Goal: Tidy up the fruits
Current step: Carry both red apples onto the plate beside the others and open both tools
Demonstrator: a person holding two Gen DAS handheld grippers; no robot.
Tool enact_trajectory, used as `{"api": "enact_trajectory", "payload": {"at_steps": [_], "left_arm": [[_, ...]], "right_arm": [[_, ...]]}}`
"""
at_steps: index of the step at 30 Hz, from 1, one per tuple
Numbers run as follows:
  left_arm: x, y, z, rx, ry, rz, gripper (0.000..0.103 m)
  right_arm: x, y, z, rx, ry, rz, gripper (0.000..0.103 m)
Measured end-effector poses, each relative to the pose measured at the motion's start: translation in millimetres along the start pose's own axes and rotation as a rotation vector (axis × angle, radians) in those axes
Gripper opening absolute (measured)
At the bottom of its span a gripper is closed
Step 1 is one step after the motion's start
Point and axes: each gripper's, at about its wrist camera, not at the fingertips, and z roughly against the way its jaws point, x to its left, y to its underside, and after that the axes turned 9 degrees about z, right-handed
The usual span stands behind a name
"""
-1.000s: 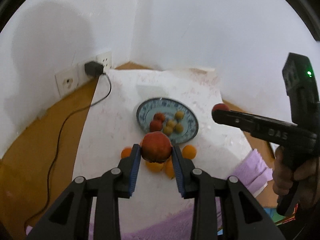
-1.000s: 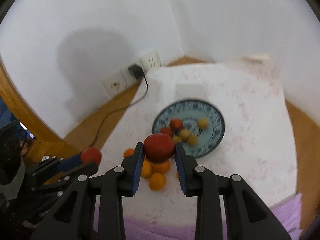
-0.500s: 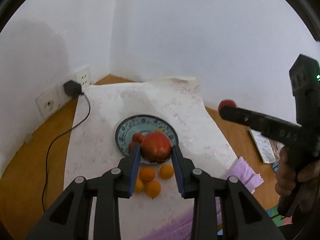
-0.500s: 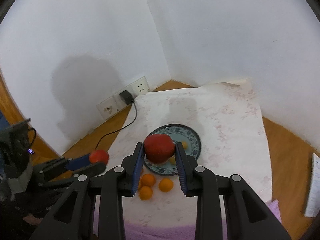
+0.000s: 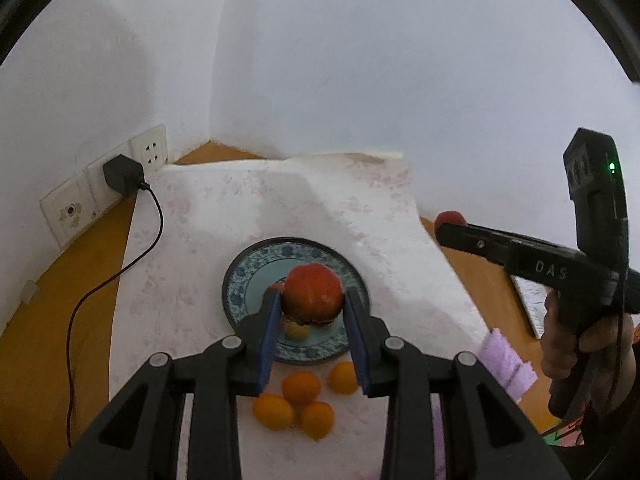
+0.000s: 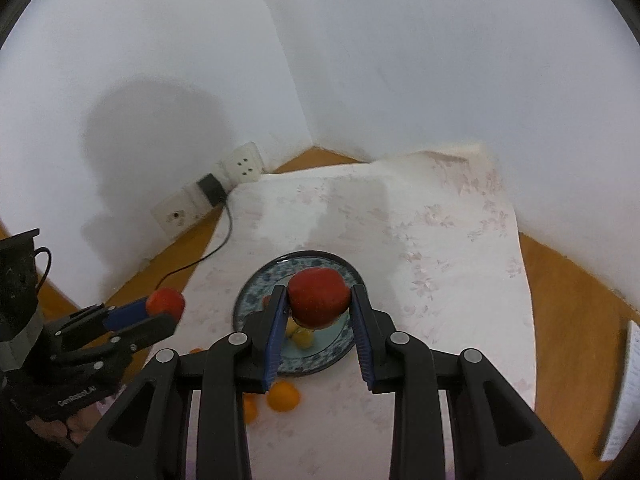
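My left gripper (image 5: 313, 300) is shut on a round red-orange fruit (image 5: 313, 290), which sits in front of the blue patterned plate (image 5: 240, 276). My right gripper (image 6: 319, 300) is shut on a red apple (image 6: 318, 294), likewise in front of the plate (image 6: 256, 280). Small yellow fruit (image 5: 298, 330) lie in the plate, mostly hidden behind the held fruit. Several oranges (image 5: 302, 388) rest on the cloth just in front of the plate. Each wrist view catches the other gripper off to the side: the right gripper (image 5: 450, 230) and the left gripper (image 6: 162, 314).
A white flowered cloth (image 5: 248, 208) covers the wooden table in a corner between two white walls. Wall sockets with a black charger (image 5: 122, 174) and its cable (image 5: 120, 272) are at the left. A purple cloth (image 5: 506, 364) and papers (image 6: 624, 392) lie at the right.
Both grippers have carried their fruit forward: each fruit now appears over the plate instead of over the oranges, which have slid toward the bottom of both views. Both grips are unchanged.
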Motion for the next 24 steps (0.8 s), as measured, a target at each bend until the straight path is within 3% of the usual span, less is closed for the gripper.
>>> {"api": "enact_trajectory", "payload": {"at_steps": [9,17,24], "left_arm": [[16.7,-14.6,-58.7,0.065,-0.015,0.032,0.033],[11.7,-25.1,-110.6,0.122,-0.028,-0.035,0.033],[22.8,-22.3,-136.8,0.194,0.051,0.029,0.033]], "right_arm": [[-12.4,5.7,-78.6,0.135,-0.002,0.031,0.032],[-11.5,2.7,-135.7,0.168,-0.065,0.059,0.032],[-3.4,11.5,-160.7,0.183,-0.132,0.136,0.032]]}}
